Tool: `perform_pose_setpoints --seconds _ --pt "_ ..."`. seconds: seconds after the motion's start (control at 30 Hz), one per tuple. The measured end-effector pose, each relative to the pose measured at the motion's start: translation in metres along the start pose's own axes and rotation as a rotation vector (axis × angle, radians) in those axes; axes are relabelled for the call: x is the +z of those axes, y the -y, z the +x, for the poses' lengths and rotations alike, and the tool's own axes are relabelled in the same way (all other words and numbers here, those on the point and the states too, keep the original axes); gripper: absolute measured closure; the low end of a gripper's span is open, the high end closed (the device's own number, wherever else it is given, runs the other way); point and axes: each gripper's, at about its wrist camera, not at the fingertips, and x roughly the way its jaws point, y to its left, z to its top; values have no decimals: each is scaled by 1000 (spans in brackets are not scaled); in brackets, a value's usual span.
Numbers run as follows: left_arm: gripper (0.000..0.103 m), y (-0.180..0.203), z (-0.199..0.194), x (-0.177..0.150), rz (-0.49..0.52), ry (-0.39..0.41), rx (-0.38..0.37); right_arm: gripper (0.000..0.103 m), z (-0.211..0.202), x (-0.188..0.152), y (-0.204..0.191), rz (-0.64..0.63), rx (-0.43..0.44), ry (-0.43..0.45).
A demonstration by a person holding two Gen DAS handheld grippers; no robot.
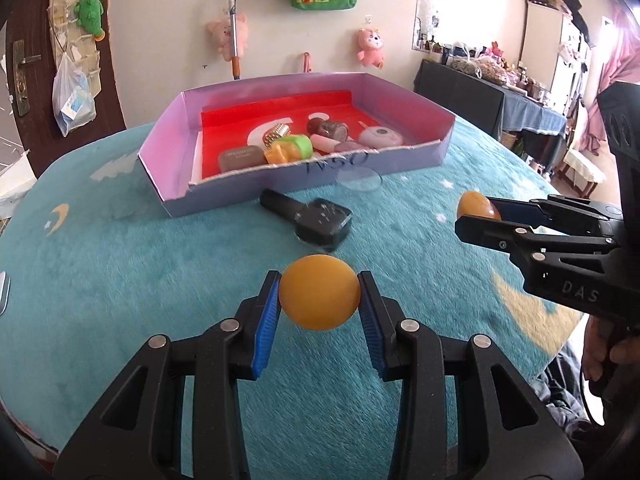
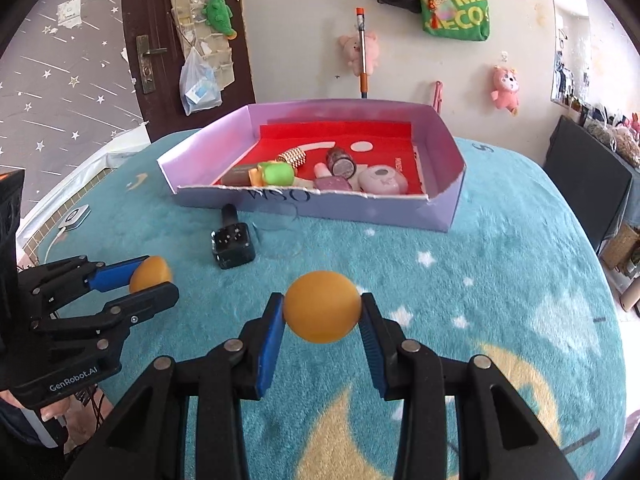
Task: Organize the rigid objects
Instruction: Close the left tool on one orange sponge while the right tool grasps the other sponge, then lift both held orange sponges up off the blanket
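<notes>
We see each claw clamped on a smooth orange ball: the left claw (image 1: 319, 292) holds one ball (image 1: 319, 291), the right claw (image 2: 322, 308) another ball (image 2: 322, 306). Both hang above the fluffy teal worktop (image 1: 140, 272), short of the shallow cardboard box (image 1: 280, 178) and the square black bottle (image 1: 316, 222).

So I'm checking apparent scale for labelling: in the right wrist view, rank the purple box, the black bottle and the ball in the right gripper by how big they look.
1. purple box
2. ball, enlarged by nearness to the camera
3. black bottle

Black linkage grippers, blue pads (image 1: 267, 322), silver rivets (image 1: 409, 325)
</notes>
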Motion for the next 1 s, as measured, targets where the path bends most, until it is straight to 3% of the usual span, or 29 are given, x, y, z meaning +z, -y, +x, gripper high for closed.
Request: perform_pose_setpoints --seconds 0.37,1.0 --pt "67 13 6 -19 21 -3 -9 63 2 -21 7 24 -13 -17" --pt "67 17 6 -24 28 -6 -5 63 5 -23 5 16 -11 -24"
